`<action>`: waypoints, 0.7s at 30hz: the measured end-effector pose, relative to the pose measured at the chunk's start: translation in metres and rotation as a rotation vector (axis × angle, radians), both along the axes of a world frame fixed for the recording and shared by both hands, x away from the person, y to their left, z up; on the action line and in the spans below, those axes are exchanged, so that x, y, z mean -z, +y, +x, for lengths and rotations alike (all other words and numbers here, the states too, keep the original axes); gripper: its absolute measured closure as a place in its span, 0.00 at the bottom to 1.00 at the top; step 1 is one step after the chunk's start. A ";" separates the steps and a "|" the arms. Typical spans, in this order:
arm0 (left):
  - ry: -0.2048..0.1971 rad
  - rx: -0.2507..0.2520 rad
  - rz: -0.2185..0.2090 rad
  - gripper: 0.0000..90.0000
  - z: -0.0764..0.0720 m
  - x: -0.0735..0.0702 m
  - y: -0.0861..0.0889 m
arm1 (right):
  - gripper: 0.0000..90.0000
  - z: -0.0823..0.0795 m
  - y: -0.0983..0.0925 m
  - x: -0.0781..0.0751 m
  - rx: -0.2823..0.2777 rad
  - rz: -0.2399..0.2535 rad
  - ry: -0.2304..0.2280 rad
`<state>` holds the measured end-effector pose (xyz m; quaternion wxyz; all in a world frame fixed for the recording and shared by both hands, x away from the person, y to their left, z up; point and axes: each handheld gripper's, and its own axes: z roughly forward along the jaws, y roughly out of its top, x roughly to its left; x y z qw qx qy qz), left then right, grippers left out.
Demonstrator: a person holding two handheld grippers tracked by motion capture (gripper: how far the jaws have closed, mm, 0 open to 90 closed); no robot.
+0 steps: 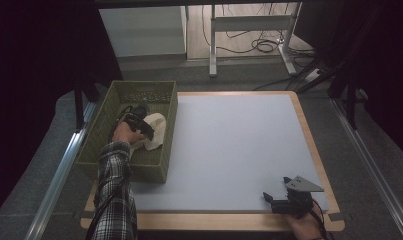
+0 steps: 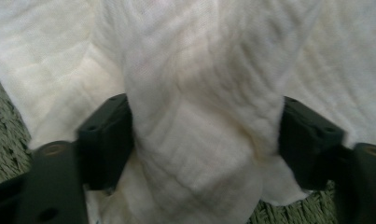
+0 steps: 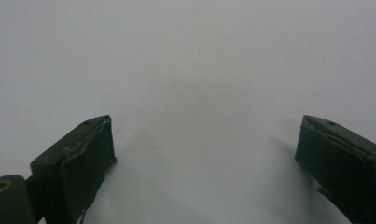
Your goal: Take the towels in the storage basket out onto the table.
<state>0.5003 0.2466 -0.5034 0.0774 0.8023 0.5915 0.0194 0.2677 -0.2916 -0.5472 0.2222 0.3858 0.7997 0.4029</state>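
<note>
The table [image 1: 229,150] carries a pale blue-grey mat with a wooden border along its near and right edges. At its left edge stands the green woven basket [image 1: 159,95], a deep rectangular bin with its long side running away from you. Inside the basket, against the right-hand wall and toward the middle of its length, lies the cream cloth [image 1: 156,131], bunched into a soft heap on the basket floor. Your left gripper [image 1: 139,125] reaches down into the basket and sits directly on the cloth; in the left gripper view a thick fold of the cloth [image 2: 199,140] stands between the two black jaws, which press against it on both sides, so the left gripper grips the cloth, with woven basket floor visible at the lower corners. Your right gripper [image 1: 281,200] rests at the near right corner of the table, well apart from the basket; in the right gripper view its jaws stand wide apart over bare mat with nothing between them.
</note>
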 end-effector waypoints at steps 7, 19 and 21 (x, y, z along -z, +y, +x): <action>0.026 0.036 -0.007 0.80 -0.003 -0.004 -0.004 | 0.05 0.000 0.000 0.000 0.000 0.000 0.000; -0.040 0.041 -0.042 0.89 -0.016 -0.045 0.010 | 0.05 0.000 0.000 0.000 0.001 0.000 0.001; -0.057 0.043 -0.037 0.89 -0.021 -0.059 0.014 | 0.05 0.000 0.000 0.000 0.001 0.000 0.001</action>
